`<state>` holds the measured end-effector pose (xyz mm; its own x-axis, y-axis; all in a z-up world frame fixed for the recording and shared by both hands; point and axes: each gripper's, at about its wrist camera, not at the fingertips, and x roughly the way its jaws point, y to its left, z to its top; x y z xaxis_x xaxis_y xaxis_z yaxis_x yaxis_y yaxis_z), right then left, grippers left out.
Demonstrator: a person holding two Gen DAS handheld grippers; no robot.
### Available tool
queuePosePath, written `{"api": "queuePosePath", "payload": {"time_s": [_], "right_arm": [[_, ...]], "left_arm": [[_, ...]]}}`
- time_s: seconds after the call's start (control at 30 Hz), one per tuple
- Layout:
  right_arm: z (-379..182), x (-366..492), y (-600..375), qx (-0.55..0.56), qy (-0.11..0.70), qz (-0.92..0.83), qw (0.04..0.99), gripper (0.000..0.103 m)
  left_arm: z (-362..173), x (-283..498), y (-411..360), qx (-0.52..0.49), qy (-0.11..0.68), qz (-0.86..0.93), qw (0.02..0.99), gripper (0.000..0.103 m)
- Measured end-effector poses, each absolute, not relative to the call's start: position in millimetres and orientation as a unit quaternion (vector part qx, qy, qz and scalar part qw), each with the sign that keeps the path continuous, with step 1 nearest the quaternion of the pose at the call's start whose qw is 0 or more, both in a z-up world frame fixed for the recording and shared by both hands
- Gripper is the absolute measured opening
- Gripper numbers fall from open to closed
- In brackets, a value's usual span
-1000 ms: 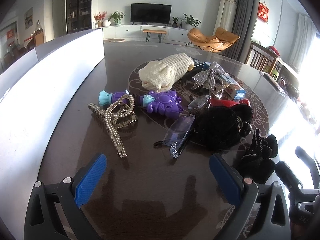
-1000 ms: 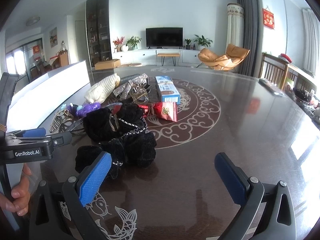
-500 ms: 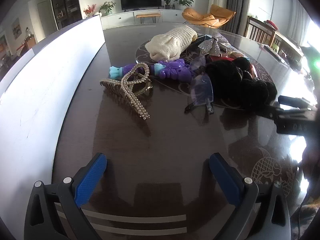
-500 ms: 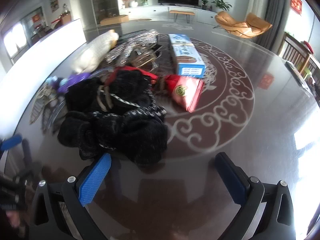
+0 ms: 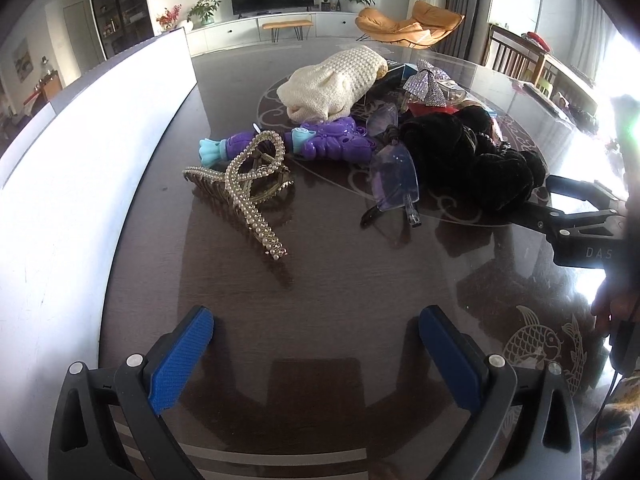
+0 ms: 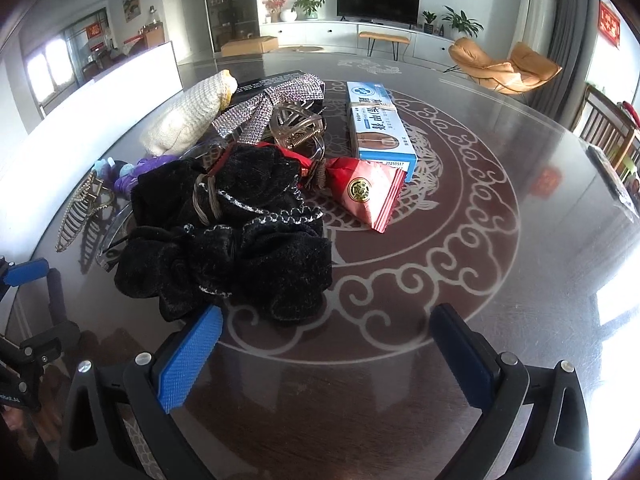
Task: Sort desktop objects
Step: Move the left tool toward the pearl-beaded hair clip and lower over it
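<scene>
We see a glossy dark table (image 5: 320, 264) with pale scroll inlay. The fuzzy black scrunchies (image 6: 228, 240), trimmed with silver thread, sit heaped at its middle. Left of that heap lie clear glasses (image 5: 394, 178), a purple plastic toy (image 5: 320, 144) and a pearl-beaded hair claw (image 5: 248, 184). Behind it, a cream knitted pouch (image 5: 336, 80) and a sparkly bow (image 6: 268, 104); right of it, a red foil packet (image 6: 366, 194) touching a blue box (image 6: 378, 124). Our left gripper (image 5: 316, 340) gapes wide, empty; our right gripper (image 6: 326, 336) too, just short of the heap.
</scene>
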<state>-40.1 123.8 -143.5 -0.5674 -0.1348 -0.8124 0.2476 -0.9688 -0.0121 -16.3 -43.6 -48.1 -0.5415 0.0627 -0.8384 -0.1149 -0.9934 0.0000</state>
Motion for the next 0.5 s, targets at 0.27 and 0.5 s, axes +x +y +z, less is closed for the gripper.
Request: {"api": "queuePosePath", "payload": {"time_s": [0.27,0.5], "right_arm": [[-143.5,-39.4,123.4,0.452,0.062,-0.883,0.108,0.103],[-143.5,-39.8,124.2,0.452,0.062,-0.883,0.108,0.103]], "left_arm": [[-37.0,-29.0,-63.0,-0.490,-0.055,0.870,0.013,0.103],[-14.0,-83.1,-80.8,-0.454,-0.124,0.880,-0.063,0.103]]}}
